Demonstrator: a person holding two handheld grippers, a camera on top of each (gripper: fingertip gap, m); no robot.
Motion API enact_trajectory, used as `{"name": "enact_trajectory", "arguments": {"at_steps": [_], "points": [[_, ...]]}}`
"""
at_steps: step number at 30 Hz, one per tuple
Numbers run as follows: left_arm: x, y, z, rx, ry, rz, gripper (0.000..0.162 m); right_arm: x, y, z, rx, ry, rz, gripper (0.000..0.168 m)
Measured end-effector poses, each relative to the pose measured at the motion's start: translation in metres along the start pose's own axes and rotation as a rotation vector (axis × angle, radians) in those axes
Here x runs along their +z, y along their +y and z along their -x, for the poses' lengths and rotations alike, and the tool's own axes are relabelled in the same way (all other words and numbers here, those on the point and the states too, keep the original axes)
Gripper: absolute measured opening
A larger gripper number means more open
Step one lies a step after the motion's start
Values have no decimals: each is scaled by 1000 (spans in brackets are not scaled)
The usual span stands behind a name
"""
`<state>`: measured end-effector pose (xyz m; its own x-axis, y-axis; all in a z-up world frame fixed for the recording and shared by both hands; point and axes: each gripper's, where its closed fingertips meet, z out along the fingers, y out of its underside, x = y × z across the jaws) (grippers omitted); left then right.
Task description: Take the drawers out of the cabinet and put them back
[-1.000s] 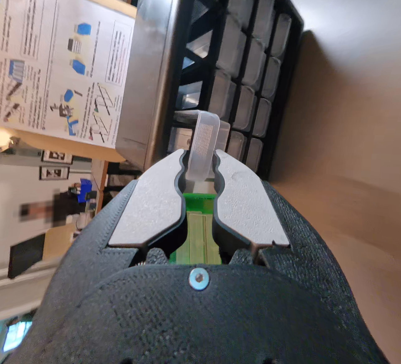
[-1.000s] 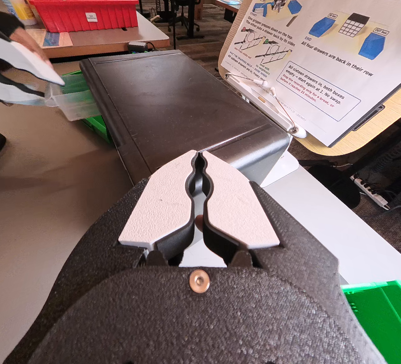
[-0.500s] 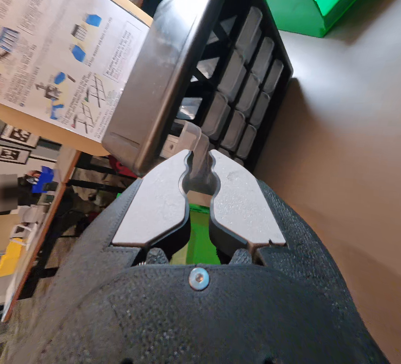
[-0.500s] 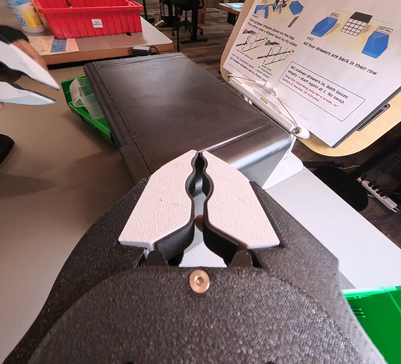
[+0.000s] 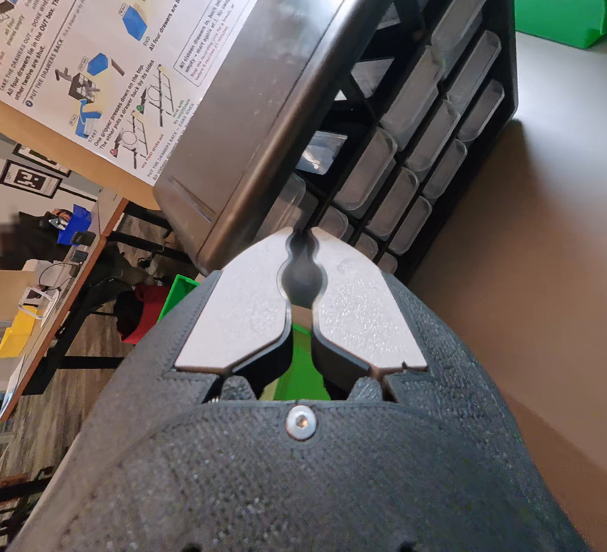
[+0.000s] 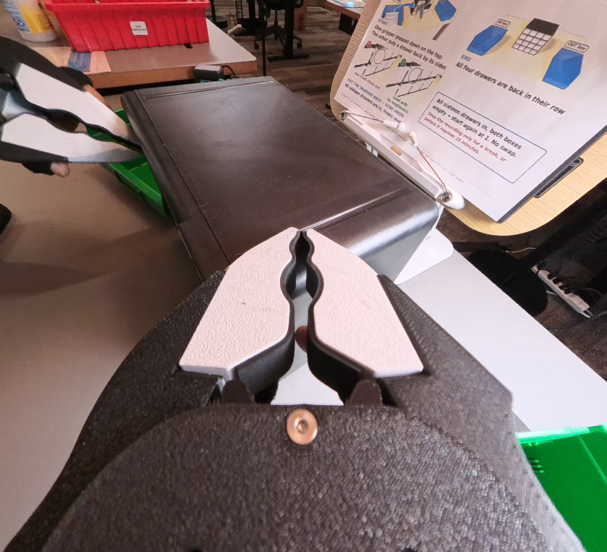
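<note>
The black cabinet point(image 5: 262, 92) lies tilted across the left wrist view, with rows of clear drawers point(image 5: 410, 109) in its front. Some top-row slots point(image 5: 374, 76) are empty. One clear drawer point(image 5: 290, 199) sits in the nearest top-row slot. My left gripper point(image 5: 300, 233) is shut and empty, its tips right at that drawer's front. It also shows at the left of the right wrist view point(image 6: 134, 148), at the cabinet's front edge. My right gripper point(image 6: 300, 234) is shut and empty, its tips at the near corner of the cabinet top point(image 6: 262, 158).
A green bin point(image 6: 138, 174) sits at the cabinet's far end, under my left gripper. Another green bin point(image 6: 565, 477) is at the near right. An instruction sheet on a board point(image 6: 476, 59) stands behind the cabinet. Red bins point(image 6: 124, 17) sit on a far table.
My left gripper carried a clear drawer to the cabinet's top row, let it go in the slot, and closed. My right gripper stayed on the cabinet top.
</note>
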<state>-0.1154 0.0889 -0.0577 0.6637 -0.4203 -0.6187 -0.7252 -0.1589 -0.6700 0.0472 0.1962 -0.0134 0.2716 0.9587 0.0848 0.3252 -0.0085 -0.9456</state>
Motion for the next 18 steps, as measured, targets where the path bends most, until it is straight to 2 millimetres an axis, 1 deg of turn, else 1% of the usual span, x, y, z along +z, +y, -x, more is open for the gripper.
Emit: {"name": "enact_trajectory", "arguments": {"at_steps": [1, 2, 4, 7, 9, 11, 13, 15, 18], "points": [[0, 1, -2, 6, 8, -1, 10, 0, 0, 0, 0, -1, -1, 0], [-2, 2, -3, 9, 23, -2, 15, 0, 0, 0, 2, -3, -3, 0], [-11, 2, -4, 13, 66, -25, 14, 0, 0, 0, 3, -6, -5, 0], [-30, 7, 13, -16, 98, -49, 16, 0, 0, 0, 4, -10, -8, 0], [-38, 25, 31, -28, 113, 13, 19, 0, 0, 0, 10, -17, -12, 0], [-41, 51, 54, 13, 89, 101, 21, 0, 0, 0, 16, -22, -15, 0], [-39, 89, 68, 44, 115, 232, 24, 0, 0, 0, 15, -19, -13, 0], [-35, 136, 76, 55, 175, 403, 28, 0, 0, 0, 12, -14, -9, 0], [-31, 210, 82, 137, 257, 662, 33, 0, 0, 0, 13, -12, -7, 0]]}}
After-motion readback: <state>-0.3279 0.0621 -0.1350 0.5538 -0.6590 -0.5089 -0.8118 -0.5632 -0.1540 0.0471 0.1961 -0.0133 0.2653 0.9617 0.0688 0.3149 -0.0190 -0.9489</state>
